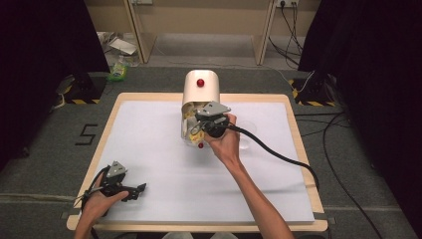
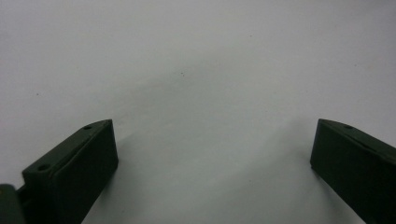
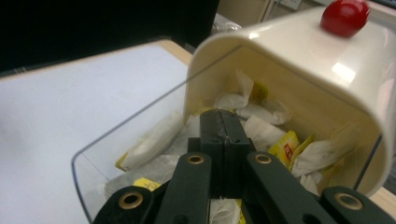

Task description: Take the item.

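A cream box with a red knob stands at the table's far middle, its clear front flap swung open. Inside lie several white and yellow tea bags. My right gripper reaches into the opening. In the right gripper view its jaws are pressed together among the tea bags; whether something thin is pinched between them I cannot tell. My left gripper rests at the near left of the white mat. Its jaws stand wide apart over bare mat, holding nothing.
The white mat covers a wooden table with a raised rim. The right gripper's black cable trails across the mat to the right edge. Beyond the table are grey floor, stand feet and more cables.
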Demonstrator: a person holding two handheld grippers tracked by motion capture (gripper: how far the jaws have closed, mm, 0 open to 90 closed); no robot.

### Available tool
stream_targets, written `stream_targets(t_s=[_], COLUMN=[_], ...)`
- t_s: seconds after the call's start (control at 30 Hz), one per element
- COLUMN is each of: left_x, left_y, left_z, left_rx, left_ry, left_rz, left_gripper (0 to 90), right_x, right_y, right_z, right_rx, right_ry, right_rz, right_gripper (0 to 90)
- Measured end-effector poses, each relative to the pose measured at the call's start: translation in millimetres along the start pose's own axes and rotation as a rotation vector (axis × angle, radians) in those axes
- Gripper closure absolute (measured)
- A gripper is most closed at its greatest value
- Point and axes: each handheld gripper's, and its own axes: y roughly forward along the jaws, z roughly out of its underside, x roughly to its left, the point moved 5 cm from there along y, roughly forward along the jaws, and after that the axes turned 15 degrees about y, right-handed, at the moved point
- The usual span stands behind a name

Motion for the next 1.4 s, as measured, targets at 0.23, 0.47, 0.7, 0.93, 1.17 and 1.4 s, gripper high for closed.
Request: stream_targets(t_s=[0.23,0.47,0.7,0.93,1.17,1.4], left_x=[0.1,0.0,0.0,-0.1,-0.1,0.0], left_y=[-0.1,-0.2,-0.2,-0.1,-0.1,-0.2], left_z=[0.0,0.0,0.0,0.0,0.0,0.1], left_rx=[0.000,0.002,0.002,0.002,0.002,0.002], left_ry=[0.000,0.001,0.001,0.000,0.000,0.001], left_rz=[0.001,0.001,0.001,0.001,0.001,0.001], left_gripper=[0.0,0.0,0.0,0.0,0.0,0.0], right_x=[-0.6,-0.7,-4.8,-7.4,-15.7,-33.5], right_y=[-14.1,-28.8,-43.5,-56.0,-69.7,-91.0], right_z=[-11.8,-25.1,-33.0,-38.7,-45.2,-50.5], right_rx=[-0.044,-0.100,-0.144,-0.175,-0.203,-0.222], right_ry=[-0.005,0.004,0.008,0.016,0.020,0.012], right_rz=[-0.018,-0.045,-0.054,-0.057,-0.043,0.000], right_gripper=[90.0,90.0,90.0,90.0,90.0,90.0])
